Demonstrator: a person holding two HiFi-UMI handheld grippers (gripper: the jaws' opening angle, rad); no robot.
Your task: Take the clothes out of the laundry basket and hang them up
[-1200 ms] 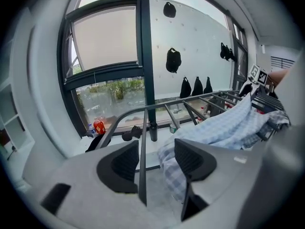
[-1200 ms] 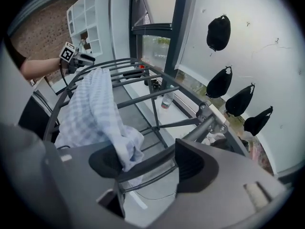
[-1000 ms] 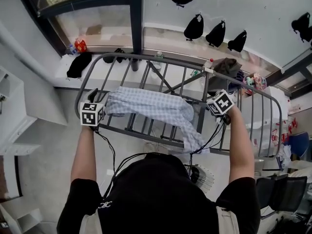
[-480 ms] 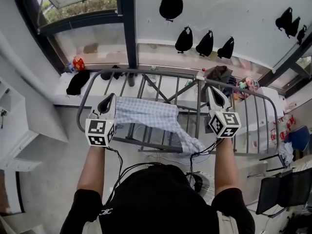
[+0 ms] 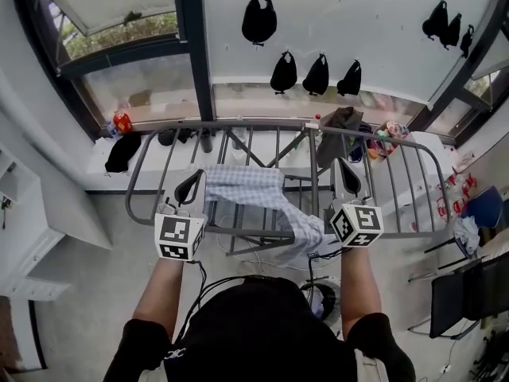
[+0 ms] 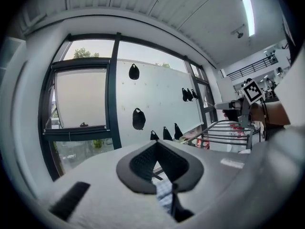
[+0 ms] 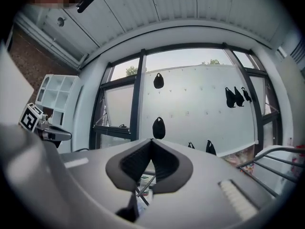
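Observation:
A blue-checked cloth [image 5: 250,189] lies draped over the bars of the grey drying rack [image 5: 141,165], one end hanging off the near rail. In the head view my left gripper [image 5: 191,183] stands just left of the cloth, pointing up, jaws shut with nothing between them. My right gripper [image 5: 344,173] is right of the cloth above the rack, also shut and empty. In the left gripper view the left gripper [image 6: 156,144] is shut, with a strip of the cloth [image 6: 164,194] showing below it. The right gripper view shows the right gripper [image 7: 151,142] shut too.
A dark garment [image 5: 342,122] hangs on the rack's far right. Black bags [image 5: 258,18] hang on the white wall beyond. A black item [image 5: 123,151] and a red can [image 5: 122,122] sit on the window sill. A dark chair [image 5: 461,293] stands at the right.
Both grippers have let go of the checked cloth, shut, and drawn back toward me and upward. The cloth stays draped on the rack.

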